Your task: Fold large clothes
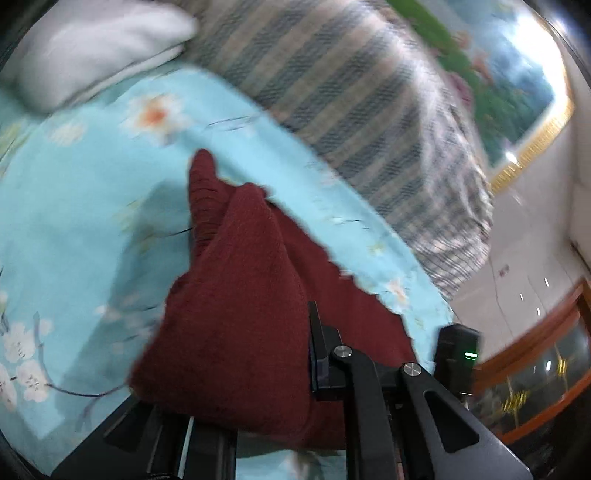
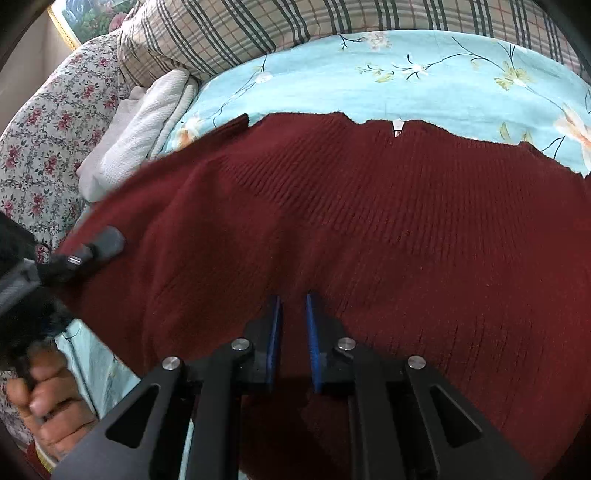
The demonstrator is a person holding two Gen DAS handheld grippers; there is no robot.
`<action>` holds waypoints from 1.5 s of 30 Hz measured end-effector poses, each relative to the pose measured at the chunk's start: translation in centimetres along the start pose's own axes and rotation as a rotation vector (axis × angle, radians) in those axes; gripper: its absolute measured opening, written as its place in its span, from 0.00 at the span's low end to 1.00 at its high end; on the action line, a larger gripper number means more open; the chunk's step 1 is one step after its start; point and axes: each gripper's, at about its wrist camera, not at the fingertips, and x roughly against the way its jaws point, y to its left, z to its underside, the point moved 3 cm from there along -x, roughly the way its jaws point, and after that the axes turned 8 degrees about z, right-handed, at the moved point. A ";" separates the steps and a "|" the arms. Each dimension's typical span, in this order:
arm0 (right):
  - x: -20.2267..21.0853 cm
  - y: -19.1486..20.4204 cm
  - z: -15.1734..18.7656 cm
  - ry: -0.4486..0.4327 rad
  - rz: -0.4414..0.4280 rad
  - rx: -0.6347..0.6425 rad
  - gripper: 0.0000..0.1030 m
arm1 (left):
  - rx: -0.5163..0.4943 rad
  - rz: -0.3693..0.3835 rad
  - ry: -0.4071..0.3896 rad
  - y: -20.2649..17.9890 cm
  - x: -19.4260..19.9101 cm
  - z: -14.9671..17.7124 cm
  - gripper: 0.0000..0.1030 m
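A dark red knitted sweater [image 2: 369, 221] lies spread on a light blue floral bedsheet [image 2: 406, 74]. My right gripper [image 2: 293, 302] is nearly shut, its blue pads pinching a fold of the sweater near its lower edge. In the left wrist view a bunched part of the sweater [image 1: 229, 302] is lifted and hangs over my left gripper [image 1: 295, 354]; only one finger [image 1: 317, 347] shows and the other is hidden under the cloth. The left gripper also shows in the right wrist view [image 2: 99, 243] at the sweater's left edge, held by a hand.
A plaid quilt [image 2: 258, 29] is piled along the far side of the bed. A white folded cloth [image 2: 140, 129] lies at the sweater's left. A floral quilt [image 2: 48, 129] is further left. A framed picture [image 1: 509, 81] hangs on the wall.
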 end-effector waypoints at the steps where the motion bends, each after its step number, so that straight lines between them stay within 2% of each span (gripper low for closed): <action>1: 0.2 -0.5 -0.1 0.008 -0.039 -0.027 0.13 | -0.027 0.018 0.009 -1.4 -0.3 0.0 0.12; 4: 2.2 -3.6 -0.1 -0.007 -0.190 -0.194 0.14 | -0.130 0.059 0.048 -5.8 -1.6 0.4 0.12; 8: 6.4 -10.8 1.6 -0.124 -0.258 -0.450 0.18 | -0.280 0.097 0.110 -11.5 -4.8 2.4 0.12; 11: 8.5 -16.5 3.4 -0.183 -0.343 -0.630 0.38 | -0.400 0.100 0.209 -15.2 -8.6 6.0 0.12; 13: 9.3 -18.5 4.2 -0.215 -0.423 -0.697 0.50 | -0.547 0.029 0.273 -17.1 -11.9 10.0 0.12; 14: 9.7 -19.2 4.4 -0.223 -0.470 -0.719 0.53 | -0.598 -0.008 0.291 -17.4 -13.0 11.5 0.12; 15: 9.8 -19.4 4.4 -0.222 -0.486 -0.721 0.59 | -0.650 -0.045 0.309 -17.6 -14.2 13.2 0.12; 16: 9.8 -19.2 4.4 -0.215 -0.486 -0.713 0.67 | -0.679 -0.069 0.315 -17.6 -14.9 14.2 0.12; 18: 9.7 -18.9 4.2 -0.186 -0.449 -0.675 0.69 | -0.713 -0.088 0.313 -17.6 -15.6 15.5 0.12; 21: 9.1 -18.3 3.9 -0.139 -0.401 -0.620 0.69 | -0.731 -0.095 0.284 -17.9 -15.4 15.5 0.12; 27: 7.6 -17.5 2.0 -0.096 -0.318 -0.502 0.68 | -0.731 -0.070 0.284 -17.6 -14.6 15.5 0.12; 30: 6.2 -17.5 1.2 -0.055 -0.274 -0.464 0.20 | -0.737 -0.067 0.285 -17.9 -14.2 15.5 0.12; 33: 7.4 -17.4 -0.2 -0.105 -0.291 -0.414 0.19 | -0.732 -0.051 0.276 -19.2 -13.9 15.0 0.12; 37: 11.7 -18.1 -1.1 -0.234 -0.292 -0.342 0.19 | -0.728 0.016 0.251 -21.5 -13.6 14.4 0.12; 39: 11.8 -19.2 -0.8 -0.231 -0.242 -0.336 0.19 | -0.719 0.030 0.278 -21.6 -14.5 15.0 0.12; 43: 9.1 -21.4 1.5 -0.145 -0.106 -0.331 0.19 | -0.684 0.024 0.371 -20.0 -17.2 17.2 0.12; 45: 9.0 -21.9 2.5 -0.149 -0.100 -0.340 0.18 | -0.686 0.024 0.386 -19.8 -17.5 17.8 0.12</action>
